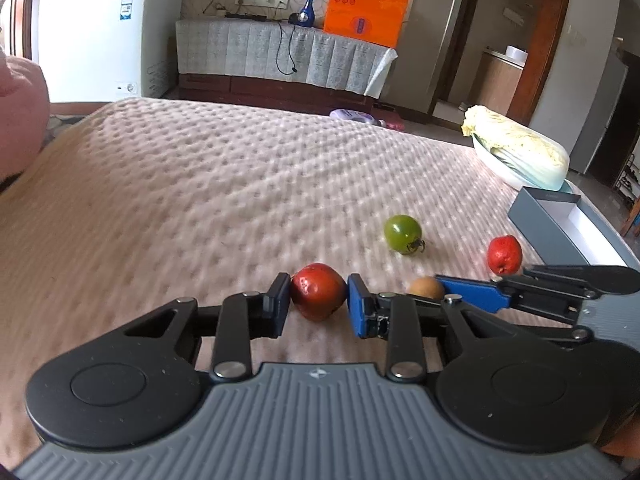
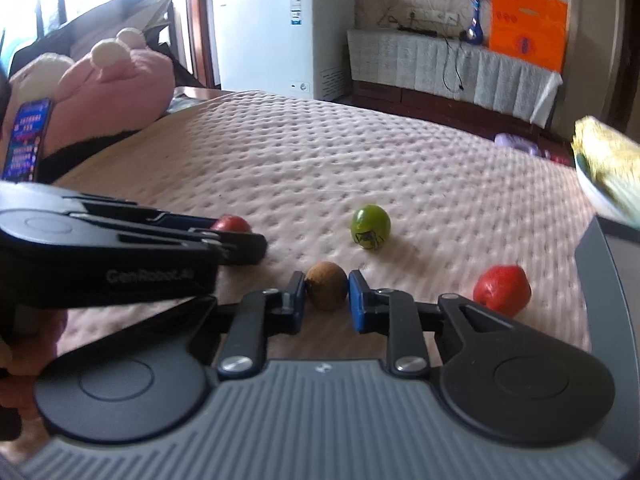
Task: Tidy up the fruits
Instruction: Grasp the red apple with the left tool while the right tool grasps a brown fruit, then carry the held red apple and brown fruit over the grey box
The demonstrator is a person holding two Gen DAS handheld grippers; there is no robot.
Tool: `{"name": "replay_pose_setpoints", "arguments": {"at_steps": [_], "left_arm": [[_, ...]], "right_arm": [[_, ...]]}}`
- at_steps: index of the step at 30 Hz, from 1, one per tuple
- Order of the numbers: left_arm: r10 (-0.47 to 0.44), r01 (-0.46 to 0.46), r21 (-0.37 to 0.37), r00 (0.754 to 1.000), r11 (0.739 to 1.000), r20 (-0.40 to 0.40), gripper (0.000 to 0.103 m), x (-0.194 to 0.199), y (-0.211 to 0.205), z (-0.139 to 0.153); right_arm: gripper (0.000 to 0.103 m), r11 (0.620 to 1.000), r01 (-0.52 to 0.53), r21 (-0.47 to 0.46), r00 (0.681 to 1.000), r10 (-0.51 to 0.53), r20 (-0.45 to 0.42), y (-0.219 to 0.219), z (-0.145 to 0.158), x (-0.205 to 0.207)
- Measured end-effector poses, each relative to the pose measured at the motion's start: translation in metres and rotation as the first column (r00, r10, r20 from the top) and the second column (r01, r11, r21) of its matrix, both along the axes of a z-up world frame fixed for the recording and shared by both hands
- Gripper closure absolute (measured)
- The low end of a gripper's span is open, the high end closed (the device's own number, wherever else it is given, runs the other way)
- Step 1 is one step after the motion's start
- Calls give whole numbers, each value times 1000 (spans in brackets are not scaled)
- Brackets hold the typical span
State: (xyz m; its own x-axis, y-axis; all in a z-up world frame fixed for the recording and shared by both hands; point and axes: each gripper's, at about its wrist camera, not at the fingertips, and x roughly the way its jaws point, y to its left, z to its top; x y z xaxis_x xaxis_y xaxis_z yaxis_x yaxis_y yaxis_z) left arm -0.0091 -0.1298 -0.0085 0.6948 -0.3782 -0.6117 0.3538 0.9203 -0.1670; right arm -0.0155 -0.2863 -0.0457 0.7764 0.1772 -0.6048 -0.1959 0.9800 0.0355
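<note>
My left gripper (image 1: pixel 319 300) is shut on a dark red fruit (image 1: pixel 318 296) resting on the pink bedspread; that fruit shows partly behind the left gripper in the right wrist view (image 2: pixel 232 224). My right gripper (image 2: pixel 325 294) is shut on a small brown fruit (image 2: pixel 326 286), which also shows in the left wrist view (image 1: pixel 426 287). A green tomato (image 1: pixel 403 234) (image 2: pixel 370 227) lies further ahead. A bright red fruit (image 1: pixel 505 255) (image 2: pixel 502 289) lies to the right, near the box.
A grey open box (image 1: pixel 560 226) sits at the bed's right edge, its rim also in the right wrist view (image 2: pixel 612 300). A napa cabbage in a white bowl (image 1: pixel 520 152) is beyond it. A pink plush toy (image 2: pixel 108 92) and a phone (image 2: pixel 28 140) are at the left.
</note>
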Motion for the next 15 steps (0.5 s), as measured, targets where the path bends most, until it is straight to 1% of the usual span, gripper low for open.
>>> {"name": "replay_pose_setpoints", "arguments": {"at_steps": [6,8,11,15], "left_arm": [[-9,8,24,1000,1000,15,67,-6,-1,9],[-17,17,19,999,1000,29,67,-10,-4,15],[-31,31,2,998,1000,53,67,-16,-9,27],[-73,75,-15,994,997,83,67,-28,-24,40]], "right_arm": [[77,999,21,35,1000,-21,-20,-6,6,-15],[77,999,27,45,999,-26,-22,-8,10,-26],[77,998,31,45,1000,-31,-5,-10,22,-46],[77,999,32,33,999,-34,37,-15,42,-79]]}}
